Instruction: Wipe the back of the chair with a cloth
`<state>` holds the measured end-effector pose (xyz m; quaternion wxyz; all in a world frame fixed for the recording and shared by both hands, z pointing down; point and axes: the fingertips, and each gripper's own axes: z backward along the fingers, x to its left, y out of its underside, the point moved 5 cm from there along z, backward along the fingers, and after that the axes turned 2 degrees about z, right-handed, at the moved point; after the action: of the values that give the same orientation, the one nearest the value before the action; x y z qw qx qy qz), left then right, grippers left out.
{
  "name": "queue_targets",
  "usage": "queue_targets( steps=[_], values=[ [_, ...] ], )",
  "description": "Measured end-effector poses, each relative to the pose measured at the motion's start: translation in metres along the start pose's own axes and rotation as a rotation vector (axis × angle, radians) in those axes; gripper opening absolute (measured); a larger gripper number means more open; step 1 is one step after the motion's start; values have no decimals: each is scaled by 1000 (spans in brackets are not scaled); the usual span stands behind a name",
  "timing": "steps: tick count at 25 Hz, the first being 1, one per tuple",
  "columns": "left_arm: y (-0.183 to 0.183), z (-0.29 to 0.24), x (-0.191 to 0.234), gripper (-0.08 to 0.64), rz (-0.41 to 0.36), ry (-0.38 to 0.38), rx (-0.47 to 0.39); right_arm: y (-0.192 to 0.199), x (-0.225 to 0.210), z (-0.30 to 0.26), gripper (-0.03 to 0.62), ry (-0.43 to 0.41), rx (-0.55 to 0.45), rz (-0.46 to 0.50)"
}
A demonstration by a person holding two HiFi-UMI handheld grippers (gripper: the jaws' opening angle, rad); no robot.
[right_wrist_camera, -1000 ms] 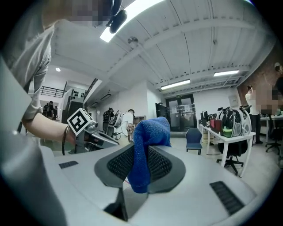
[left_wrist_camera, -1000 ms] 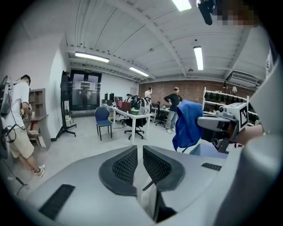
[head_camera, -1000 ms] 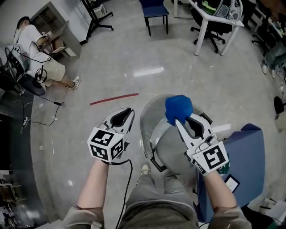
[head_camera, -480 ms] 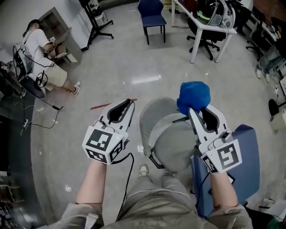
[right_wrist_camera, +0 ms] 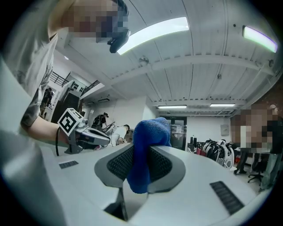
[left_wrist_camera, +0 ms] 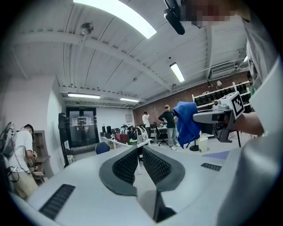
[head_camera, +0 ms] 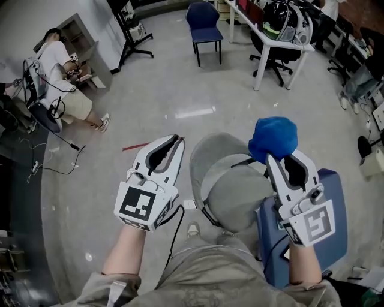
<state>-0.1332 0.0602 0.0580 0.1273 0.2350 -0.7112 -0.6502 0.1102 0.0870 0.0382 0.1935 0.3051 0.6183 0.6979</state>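
Head view, with both gripper views. The left gripper [head_camera: 177, 139], a white two-jaw tool carrying a cube with square markers, is held above the pale polished floor [head_camera: 156, 90], just left of the chair. Its ribbed dark pads [left_wrist_camera: 127, 165] are seen brought together, with nothing between them.

The right gripper [head_camera: 271, 157] is clamped on a bright blue terry cloth [head_camera: 273, 138]. In the right gripper view the cloth is pinched between the two pads; a rounded bunch rises above the jaws and a short end hangs below them. In the head view the bunched cloth is seen at the right side of the chair, over the far edge of the seat; contact with the chair cannot be determined.

The grey office chair with a round seat [head_camera: 235, 195] stands directly before the person. Its curved backrest [head_camera: 207, 153] lies on the far left side of the seat, between the two grippers.

Beside the chair on the right, a blue flat-topped object [head_camera: 333, 210] is visible. Farther off, a thin red strip [head_camera: 137, 146] lies on the floor, a dark blue chair [head_camera: 204, 15] stands near a white table [head_camera: 264, 30], and a person [head_camera: 60, 72] is seated low at the left wall.
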Motion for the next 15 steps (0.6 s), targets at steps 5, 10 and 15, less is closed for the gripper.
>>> queue_targets(
  steps=[5, 10, 15],
  values=[
    [7, 15, -3, 49, -27, -20, 11, 3, 14, 10, 98, -8, 3, -23],
    [21, 31, 3, 49, -41, -33, -13, 19, 25, 13, 98, -7, 35, -45],
    [43, 37, 7, 49, -90, -55, 24, 37, 39, 11, 98, -18, 70, -74]
  ],
)
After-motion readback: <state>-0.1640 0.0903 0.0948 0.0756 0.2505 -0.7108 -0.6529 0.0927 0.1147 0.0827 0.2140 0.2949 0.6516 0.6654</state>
